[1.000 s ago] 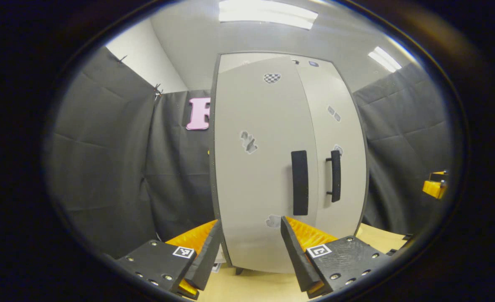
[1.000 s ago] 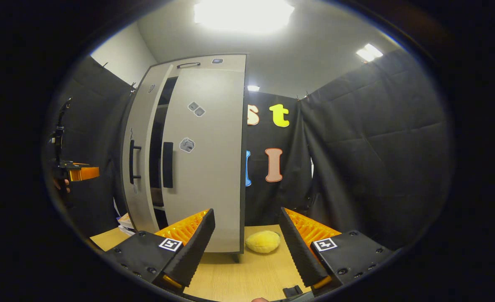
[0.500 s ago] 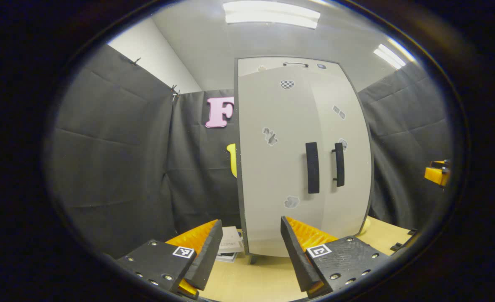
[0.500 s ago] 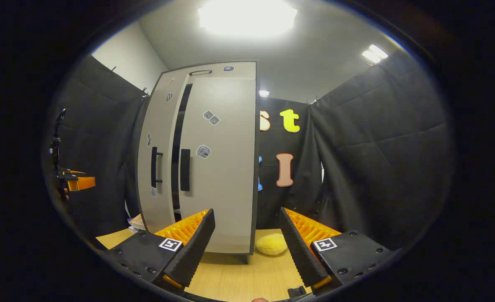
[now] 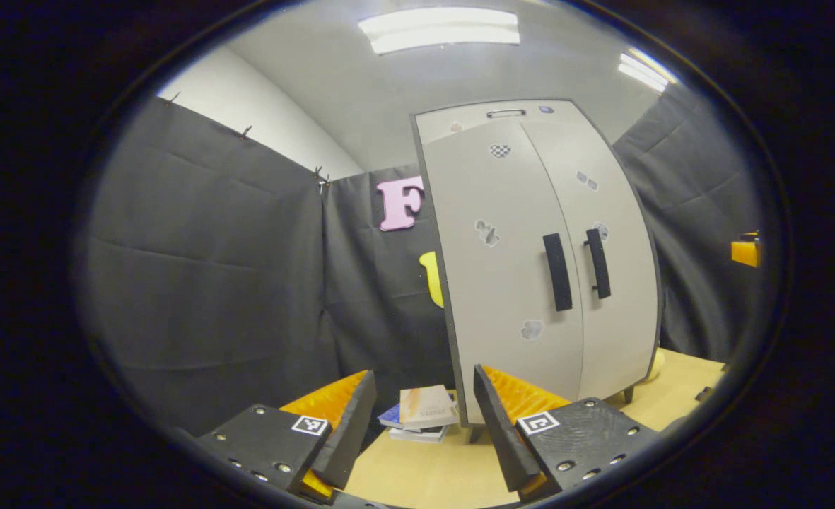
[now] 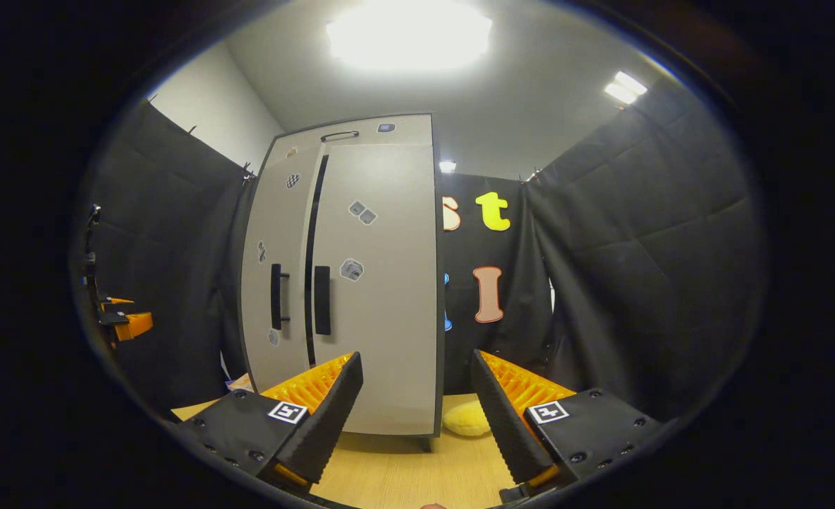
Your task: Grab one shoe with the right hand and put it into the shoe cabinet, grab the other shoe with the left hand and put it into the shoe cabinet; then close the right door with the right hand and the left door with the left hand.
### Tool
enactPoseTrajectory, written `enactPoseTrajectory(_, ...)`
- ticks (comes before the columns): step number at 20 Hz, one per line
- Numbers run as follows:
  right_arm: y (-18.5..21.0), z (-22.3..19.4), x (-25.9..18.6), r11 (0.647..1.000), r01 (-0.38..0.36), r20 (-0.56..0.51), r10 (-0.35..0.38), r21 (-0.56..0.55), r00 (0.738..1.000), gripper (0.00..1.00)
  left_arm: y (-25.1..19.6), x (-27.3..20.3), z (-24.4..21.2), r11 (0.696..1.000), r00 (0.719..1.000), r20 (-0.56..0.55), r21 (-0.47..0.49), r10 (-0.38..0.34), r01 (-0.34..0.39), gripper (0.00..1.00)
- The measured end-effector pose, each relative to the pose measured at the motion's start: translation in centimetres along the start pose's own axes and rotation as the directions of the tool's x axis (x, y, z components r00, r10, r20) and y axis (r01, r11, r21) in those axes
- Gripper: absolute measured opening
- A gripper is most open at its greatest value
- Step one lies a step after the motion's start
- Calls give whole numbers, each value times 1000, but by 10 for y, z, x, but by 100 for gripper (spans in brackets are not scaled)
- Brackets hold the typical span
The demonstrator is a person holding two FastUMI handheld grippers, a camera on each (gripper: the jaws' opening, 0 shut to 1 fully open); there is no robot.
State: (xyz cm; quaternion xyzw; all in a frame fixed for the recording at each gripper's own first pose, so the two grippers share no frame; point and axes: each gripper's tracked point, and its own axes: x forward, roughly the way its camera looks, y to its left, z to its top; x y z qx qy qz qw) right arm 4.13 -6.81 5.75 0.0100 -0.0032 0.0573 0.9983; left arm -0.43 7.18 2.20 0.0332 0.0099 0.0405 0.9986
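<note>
The pale grey shoe cabinet [image 5: 509, 283] stands on the wooden table [image 5: 417, 474], and its two doors look flush in the left gripper view. Its two black handles [image 5: 558, 272] sit side by side at mid height. In the right gripper view the cabinet [image 6: 382, 297] shows a thin dark slit [image 6: 312, 268] between the left door and the right door. My left gripper [image 5: 424, 424] hangs open in front of the cabinet's left corner, holding nothing. My right gripper [image 6: 417, 417] is open too, off the cabinet's right edge and apart from it.
A small stack of books [image 5: 421, 413] lies on the table left of the cabinet's foot. A yellow soft thing [image 6: 466, 418] rests behind the cabinet's right corner. The left gripper [image 6: 124, 322] shows at the far left, the right gripper [image 5: 746, 251] at the far right. Black cloth walls close in all around.
Both grippers have drawn back from the cabinet, which now looks smaller. The left door has swung in and the gap between the doors has narrowed to a slit.
</note>
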Motion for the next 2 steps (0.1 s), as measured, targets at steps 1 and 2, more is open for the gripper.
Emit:
enactPoseTrajectory(1,2,0,1,1000,-4,2,4,-2,1000,97,0,0,-2,1000,1000,-7,-13,1,-1,87)
enactPoseTrajectory(2,3,-1,1,1000,-5,-1,5,-7,1000,96,0,-1,-3,1000,1000,-16,-26,2,-2,87)
